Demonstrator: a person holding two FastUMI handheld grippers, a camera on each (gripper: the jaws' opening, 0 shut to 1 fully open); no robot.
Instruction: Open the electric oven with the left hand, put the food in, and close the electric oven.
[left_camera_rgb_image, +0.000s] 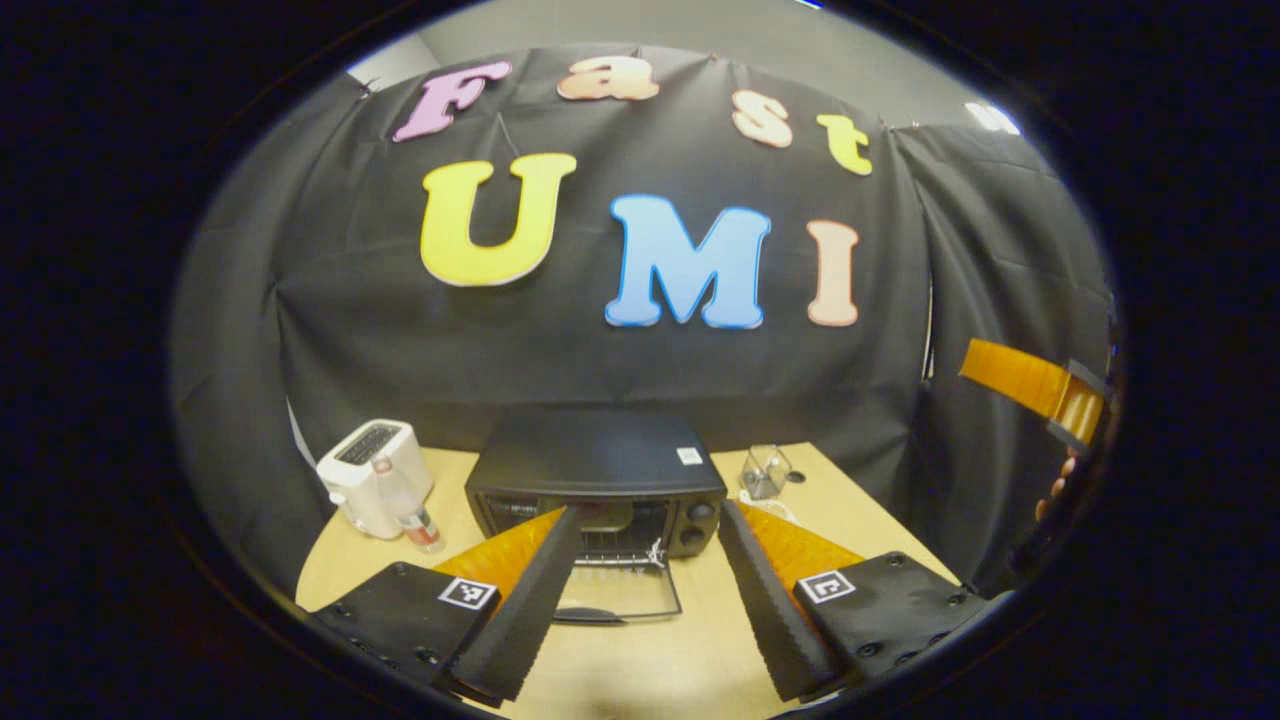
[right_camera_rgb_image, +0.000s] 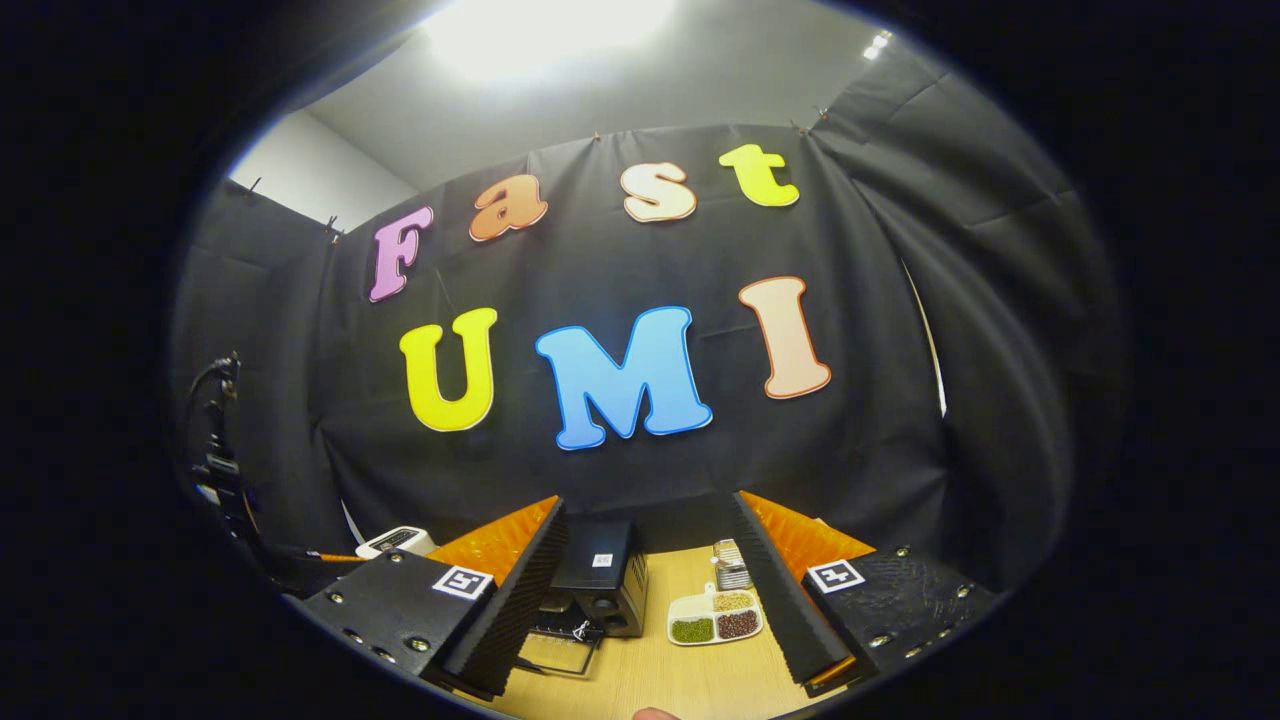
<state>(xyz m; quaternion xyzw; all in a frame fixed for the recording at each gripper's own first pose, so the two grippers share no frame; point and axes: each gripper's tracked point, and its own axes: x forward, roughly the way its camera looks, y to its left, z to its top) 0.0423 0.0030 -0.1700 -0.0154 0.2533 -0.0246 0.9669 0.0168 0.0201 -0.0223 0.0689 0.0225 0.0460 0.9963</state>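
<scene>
- A light wooden table (left_camera_rgb_image: 640, 660) stands in a booth walled with black cloth (left_camera_rgb_image: 600, 360); above the cloth in the right gripper view a pale ceiling carries a bright lamp (right_camera_rgb_image: 545, 30).
- In the left gripper view the electric oven (left_camera_rgb_image: 597, 470) sits at 12 o'clock from the left gripper (left_camera_rgb_image: 645, 590), its long axis running 9 to 3 o'clock, its front facing the camera.
- The oven's glass door (left_camera_rgb_image: 620, 595) lies folded down flat on the table, handle edge nearest, with a wire rack (left_camera_rgb_image: 615, 562) visible at the mouth.
- The left gripper's fingers are spread wide, empty, flanking the door.
- A white toaster (left_camera_rgb_image: 372, 475) stands at 10 o'clock of the oven, a small bottle (left_camera_rgb_image: 410, 510) just beside it; a clear container (left_camera_rgb_image: 765, 470) stands at 2 o'clock.
- In the right gripper view the right gripper (right_camera_rgb_image: 650, 600) is spread wide and empty, above the table.
- A divided food dish (right_camera_rgb_image: 715, 617) of beans lies at 3 o'clock of the oven (right_camera_rgb_image: 600, 575).
</scene>
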